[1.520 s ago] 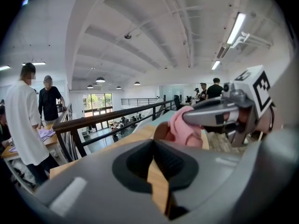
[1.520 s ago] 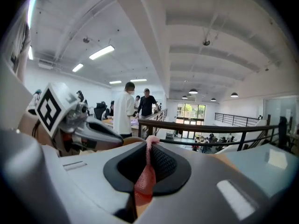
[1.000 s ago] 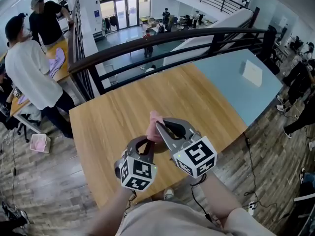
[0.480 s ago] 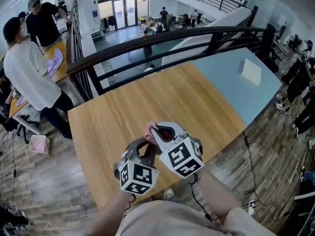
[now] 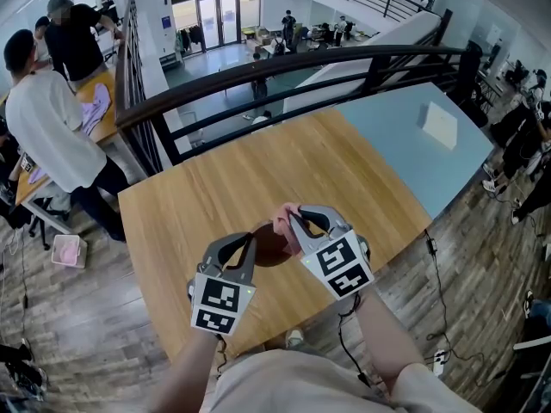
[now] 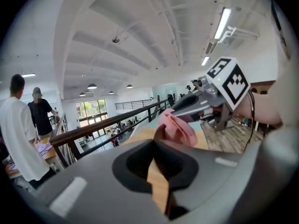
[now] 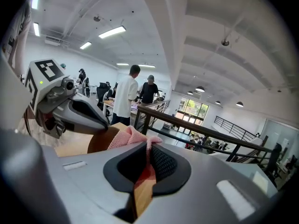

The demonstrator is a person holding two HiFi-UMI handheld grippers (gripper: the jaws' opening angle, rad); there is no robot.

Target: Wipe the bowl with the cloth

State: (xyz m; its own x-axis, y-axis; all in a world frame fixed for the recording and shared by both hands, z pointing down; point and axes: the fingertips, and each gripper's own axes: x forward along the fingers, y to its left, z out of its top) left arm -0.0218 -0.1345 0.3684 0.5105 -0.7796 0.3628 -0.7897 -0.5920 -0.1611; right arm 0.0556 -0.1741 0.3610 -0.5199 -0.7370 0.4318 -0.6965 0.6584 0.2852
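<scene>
Currently, both hand-held grippers are held over the near part of the wooden surface (image 5: 215, 188), their tips converging on 1 spot.

Left hand-held gripper (image 5: 250, 243): jaws closed tight on the rim of the dark brown bowl (image 5: 272, 246). Its own view shows a brown sliver of that rim standing up out of the closed jaws. The bowl sits between the 2 grippers, tilted on its side. Whether it touches the surface cannot be confirmed.

Right hand-held gripper (image 5: 291, 221): jaws clamped on the pink cloth (image 5: 284, 219). Its own view shows the fabric pinched between the ribbed pads and bunching out past the tips. The bunched cloth lies against the bowl at its upper edge, on the side away from the left gripper's hold.

Surroundings: a dark railing (image 5: 293, 67) runs along the far edge of the wooden surface. Past its left end stands a person (image 5: 47, 119) in a white top, with a 2nd person in dark clothing behind. A pale blue surface (image 5: 405, 157) adjoins on the right, carrying 1 white sheet (image 5: 441, 127).
</scene>
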